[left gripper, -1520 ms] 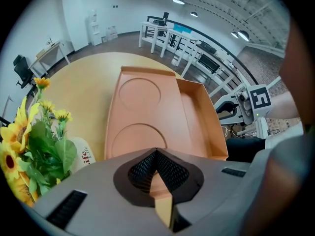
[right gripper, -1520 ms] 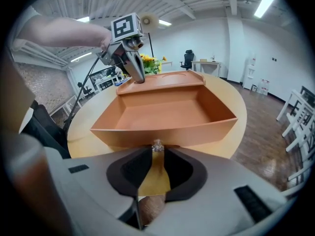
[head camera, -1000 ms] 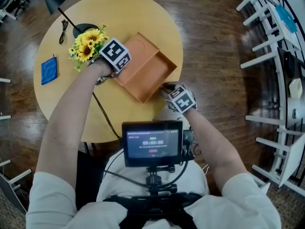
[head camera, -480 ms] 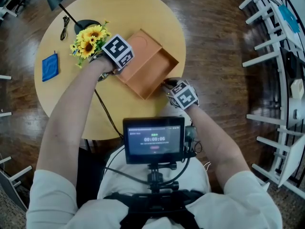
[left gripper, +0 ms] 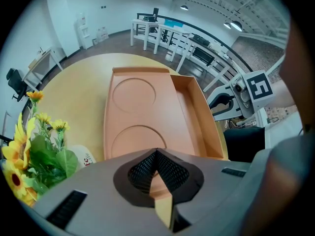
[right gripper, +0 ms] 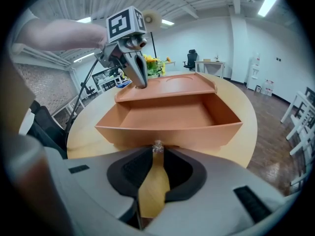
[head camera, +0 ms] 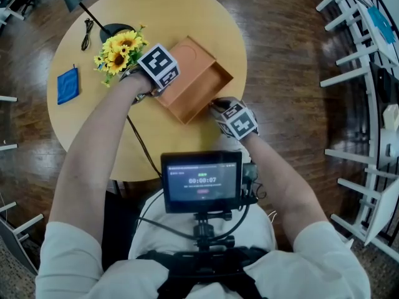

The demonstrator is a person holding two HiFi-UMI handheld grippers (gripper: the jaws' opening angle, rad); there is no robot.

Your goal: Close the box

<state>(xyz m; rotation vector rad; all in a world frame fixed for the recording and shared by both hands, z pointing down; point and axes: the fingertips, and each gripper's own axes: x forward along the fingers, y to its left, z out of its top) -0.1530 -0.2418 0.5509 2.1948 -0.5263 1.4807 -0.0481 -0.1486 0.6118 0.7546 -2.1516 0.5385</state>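
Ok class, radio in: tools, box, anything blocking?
Left tool shut on lid. Right tool shut at box wall. Lid not yet down. Sunflowers beside, not blocking.

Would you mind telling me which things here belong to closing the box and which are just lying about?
Job: box, its open lid, left gripper, right gripper.
Lying about: sunflowers, blue cloth, lamp base, cable.

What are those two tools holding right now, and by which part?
The left tool pinches the lid by its near edge. The right tool is shut and empty, close by the box.
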